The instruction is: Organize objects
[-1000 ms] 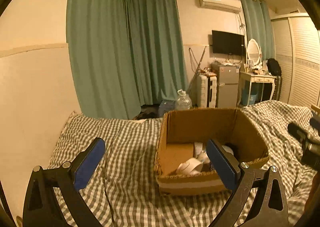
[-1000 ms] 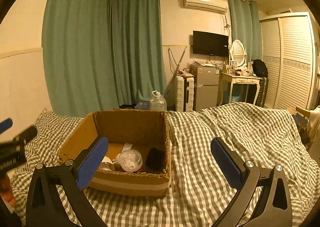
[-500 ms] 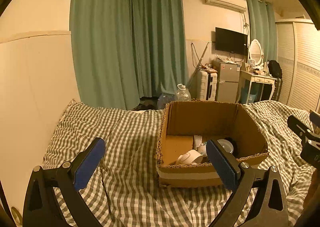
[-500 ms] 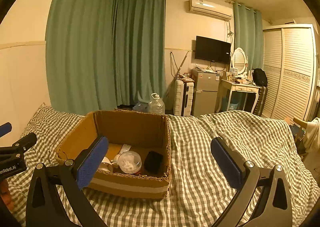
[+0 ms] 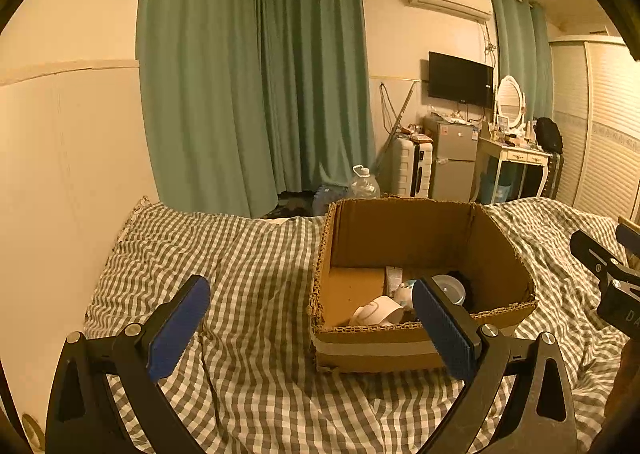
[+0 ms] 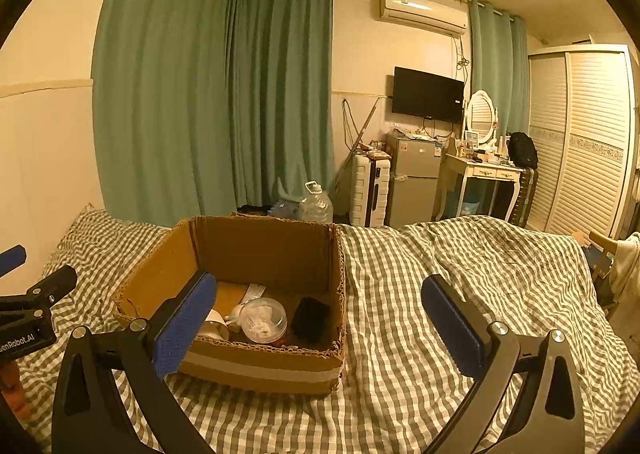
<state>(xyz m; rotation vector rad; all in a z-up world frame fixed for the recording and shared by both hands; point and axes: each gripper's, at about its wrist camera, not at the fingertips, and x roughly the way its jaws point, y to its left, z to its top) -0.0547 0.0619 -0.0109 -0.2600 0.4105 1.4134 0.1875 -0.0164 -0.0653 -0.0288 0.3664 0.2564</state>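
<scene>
Grippers both hang level above the checked bedspread (image 6: 440, 274) with nothing between their pads: I see my left gripper (image 5: 310, 324) spread wide and my right gripper (image 6: 320, 324) spread just as wide. The cardboard box (image 5: 400, 346) sits ahead of the left gripper toward its right finger, ahead of the right gripper toward its left finger, holding a white cup (image 5: 378, 312), a clear round tub (image 6: 264, 320) and a dark object (image 6: 310, 316).

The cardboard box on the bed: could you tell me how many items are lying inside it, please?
4 visible in the cardboard box: a white cup at the left, a clear round container mid-front, a black object at the right, a flat packet behind. The near wall may hide more.
</scene>
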